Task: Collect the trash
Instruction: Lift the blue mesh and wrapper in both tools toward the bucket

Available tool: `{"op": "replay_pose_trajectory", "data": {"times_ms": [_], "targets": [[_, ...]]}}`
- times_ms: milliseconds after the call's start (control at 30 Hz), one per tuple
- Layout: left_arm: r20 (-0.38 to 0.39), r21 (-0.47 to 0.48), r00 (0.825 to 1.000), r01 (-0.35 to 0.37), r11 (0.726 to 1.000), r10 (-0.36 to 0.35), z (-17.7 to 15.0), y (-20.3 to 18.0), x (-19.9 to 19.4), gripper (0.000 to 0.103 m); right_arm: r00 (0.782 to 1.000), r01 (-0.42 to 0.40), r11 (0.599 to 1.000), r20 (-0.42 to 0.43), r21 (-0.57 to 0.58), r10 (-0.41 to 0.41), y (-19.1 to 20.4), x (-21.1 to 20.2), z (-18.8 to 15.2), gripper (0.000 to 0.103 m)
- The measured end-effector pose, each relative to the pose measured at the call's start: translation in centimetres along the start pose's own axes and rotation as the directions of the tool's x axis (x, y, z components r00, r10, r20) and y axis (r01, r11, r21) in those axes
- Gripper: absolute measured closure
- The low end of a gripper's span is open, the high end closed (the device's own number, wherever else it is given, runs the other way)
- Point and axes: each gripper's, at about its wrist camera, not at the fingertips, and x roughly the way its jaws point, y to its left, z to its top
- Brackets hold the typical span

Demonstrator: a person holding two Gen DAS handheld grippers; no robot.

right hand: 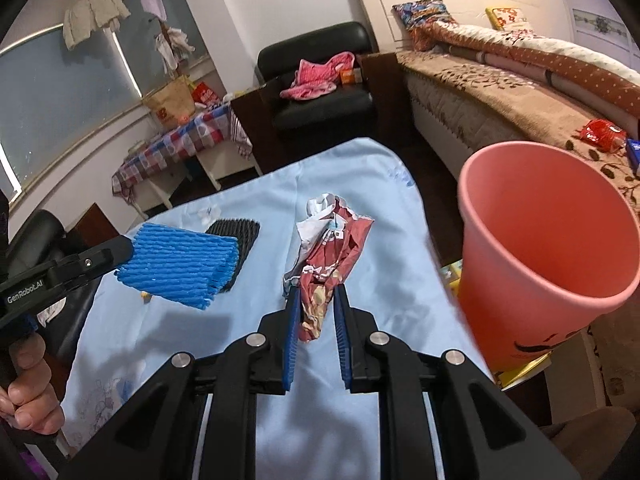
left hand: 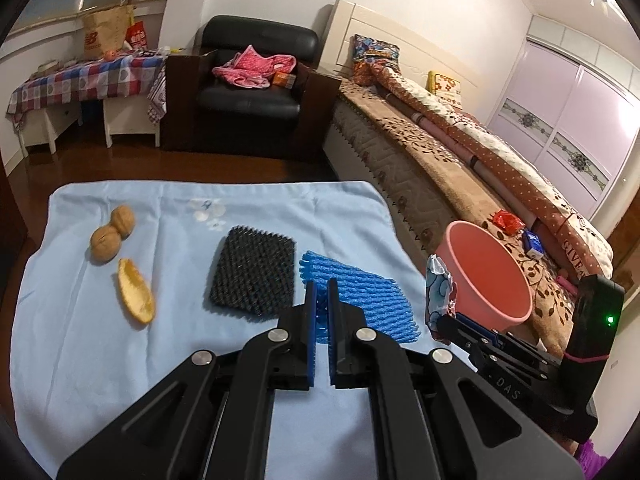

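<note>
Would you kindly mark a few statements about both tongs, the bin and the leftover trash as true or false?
1. The left tongs hold the blue foam net. True.
2. The right tongs are empty. False: they grip a crumpled snack wrapper.
3. The pink bin already holds trash. False: nothing shows inside.
4. Two walnuts and an orange peel lie on the blue cloth. True.
5. The black foam net lies on the cloth. True.

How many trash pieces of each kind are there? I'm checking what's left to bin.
Foam fruit nets: 2, blue in the left gripper, black on the cloth
Snack wrapper: 1, in the right gripper
Walnuts: 2
Orange peel: 1
Total: 6
</note>
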Motion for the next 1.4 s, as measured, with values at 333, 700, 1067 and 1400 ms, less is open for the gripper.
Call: {"op": "replay_pose_trajectory", "data": {"times_ms": [333,700,1067,1400], "targets": [[0.022,0.061,0.999,0.03,0.998,-0.031,2.6,-3.9,1.5,0.099,0.997,0.044,0.996,0.065,0.078,-0.049,-4.0,-2.2,1.2,0.087],[0.003,0.166,0.995,0.1,0.981,-0.102,4.4,-10.4,4.8,0.099,0.983,0.103,0.973,0.132,0.205,-0.132,-10.4,-4.7,2.5,0.087],[-0.038,0.265,0.99,0.138,0.954,-0.133,4.6,-16.7,9.3,0.099,0.969,0.152,0.939,0.14,0.307,-0.203,-16.0,-5.3,2.6,0.087],[-0.049,0.309,0.994,0.106,0.945,-0.096,4.3,-19.0,12.3,0.099,0.966,0.166,0.927,0.132,0.335,-0.22,-17.8,-4.6,2.2,0.087]]}}
